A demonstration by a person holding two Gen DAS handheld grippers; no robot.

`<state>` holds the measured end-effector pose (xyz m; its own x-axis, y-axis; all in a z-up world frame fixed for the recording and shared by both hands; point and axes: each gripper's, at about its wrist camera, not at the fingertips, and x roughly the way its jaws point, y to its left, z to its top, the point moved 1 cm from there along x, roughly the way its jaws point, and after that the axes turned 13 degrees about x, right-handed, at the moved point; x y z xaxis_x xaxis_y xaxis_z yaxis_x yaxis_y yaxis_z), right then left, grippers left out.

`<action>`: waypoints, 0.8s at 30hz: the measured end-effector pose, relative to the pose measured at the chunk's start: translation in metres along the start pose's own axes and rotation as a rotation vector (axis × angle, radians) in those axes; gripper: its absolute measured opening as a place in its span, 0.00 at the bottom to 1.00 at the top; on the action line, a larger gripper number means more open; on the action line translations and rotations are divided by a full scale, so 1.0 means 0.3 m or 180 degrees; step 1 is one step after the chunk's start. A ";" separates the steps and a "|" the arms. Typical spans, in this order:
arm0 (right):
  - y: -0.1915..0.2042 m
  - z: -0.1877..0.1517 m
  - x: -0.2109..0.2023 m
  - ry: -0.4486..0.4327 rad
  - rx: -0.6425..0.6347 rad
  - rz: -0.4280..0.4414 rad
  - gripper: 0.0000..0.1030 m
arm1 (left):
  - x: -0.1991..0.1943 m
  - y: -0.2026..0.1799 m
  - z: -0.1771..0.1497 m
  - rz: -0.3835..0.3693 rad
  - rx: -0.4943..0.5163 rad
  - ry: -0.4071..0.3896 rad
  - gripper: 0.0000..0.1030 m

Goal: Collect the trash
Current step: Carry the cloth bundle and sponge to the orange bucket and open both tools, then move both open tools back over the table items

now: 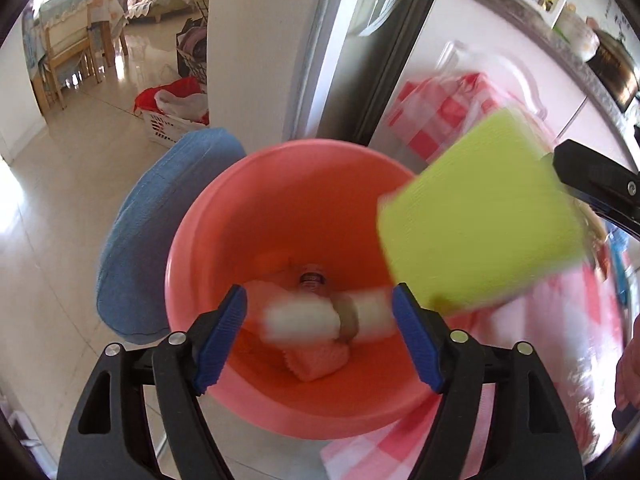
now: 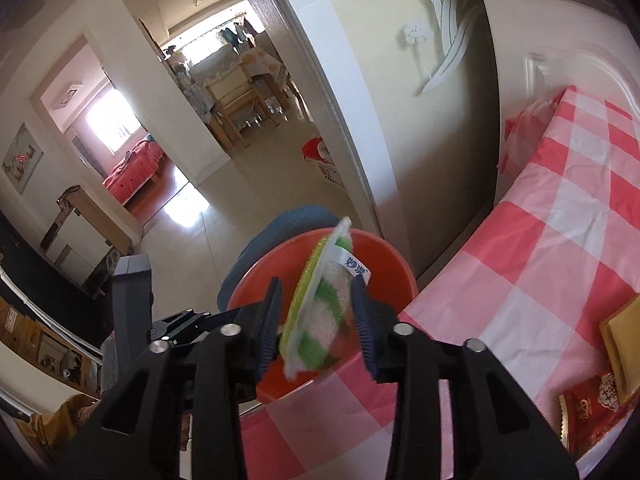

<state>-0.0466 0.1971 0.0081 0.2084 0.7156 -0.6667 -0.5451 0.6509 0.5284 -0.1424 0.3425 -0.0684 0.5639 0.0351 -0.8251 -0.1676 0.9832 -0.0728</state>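
Left claw (image 1: 318,336) stood wide open over the pink bucket (image 1: 240,208), a blurred white roll (image 1: 320,320) loose between its pads w/ no grip. Right claw (image 2: 316,326) was open too, green sponge (image 2: 320,312) between its pads, right pad apparently touching it, above the bucket's rim by the checked table (image 2: 540,280). Behind the bucket, a blue cushion (image 1: 160,232); farther off, a laundry basket (image 1: 168,128).

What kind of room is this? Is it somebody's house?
Most likely a home, by a kitchen doorway. A table under a red-and-white checked tablecloth stands beside white cabinet doors, a wooden dining chair shows through the doorway, and a bed with a red cover lies in a far room.
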 end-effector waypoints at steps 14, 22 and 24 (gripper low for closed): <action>-0.135 -0.057 -0.241 -0.0536 0.0602 0.0084 0.72 | -0.094 -0.011 0.044 -0.0017 -0.0026 -0.0252 0.84; -0.191 -0.133 -0.375 -0.0820 0.0809 0.0103 0.73 | -0.146 -0.114 0.092 -0.0265 0.0048 -0.0362 0.85; -0.202 -0.155 -0.411 -0.0898 0.0799 0.0034 0.74 | -0.158 -0.141 0.102 -0.0311 0.0075 -0.0370 0.85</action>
<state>-0.0772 0.0577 0.0338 0.4383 0.7415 -0.5079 -0.3396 0.6599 0.6703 -0.1375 0.3049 -0.0090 0.6666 -0.0417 -0.7443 -0.0892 0.9868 -0.1351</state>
